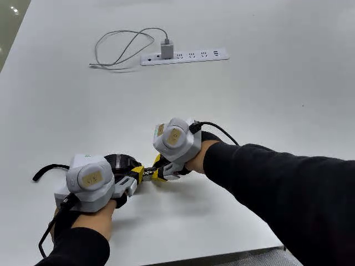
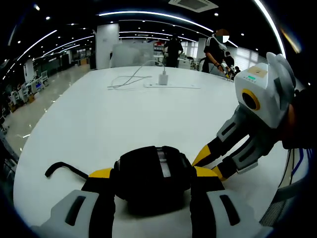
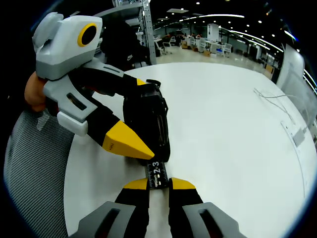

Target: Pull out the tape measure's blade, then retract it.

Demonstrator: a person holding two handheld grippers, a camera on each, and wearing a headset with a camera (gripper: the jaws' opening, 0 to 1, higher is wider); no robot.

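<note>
White tabletop [image 1: 249, 94] below, my left claw [image 2: 153, 172] hugs the round black tape measure [image 3: 148, 124], my right claw [image 3: 158, 184] pinches its barely-out numbered blade [image 3: 156, 172]; next, I think, pull straight away.

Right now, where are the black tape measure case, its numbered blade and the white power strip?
Black tape measure case [image 2: 148, 173], left gripper view, top.
Blade [image 3: 156, 172], right gripper view, numbers.
White power strip [image 1: 194, 55], head view, middle.

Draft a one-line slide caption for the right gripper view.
Right gripper pinches the blade, barely drawn from the black tape measure clamped in the left gripper.
</note>
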